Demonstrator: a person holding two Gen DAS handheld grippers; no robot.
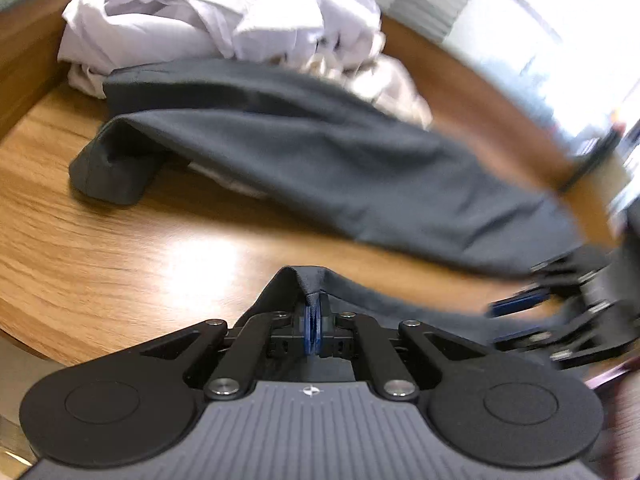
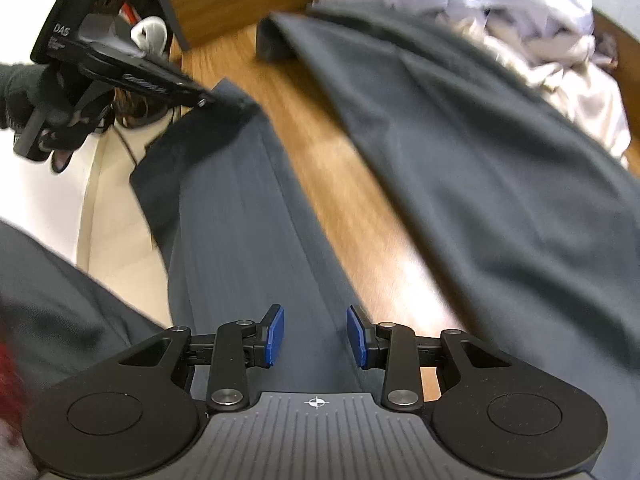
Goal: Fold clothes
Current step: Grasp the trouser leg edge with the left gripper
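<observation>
A pair of dark grey trousers lies on the wooden table, its two legs spread apart. My left gripper is shut on the hem of the near leg, and a ridge of cloth stands up from its pads. In the right wrist view the left gripper pinches that hem at the leg's far end, held by a gloved hand. My right gripper is open just above the same leg, its blue pads apart with cloth below them. The other leg runs along the right.
A heap of white and cream clothes lies at the back of the table, partly under the trousers. The table's front edge drops off at the left, where the near leg hangs over. The right gripper shows blurred at the right.
</observation>
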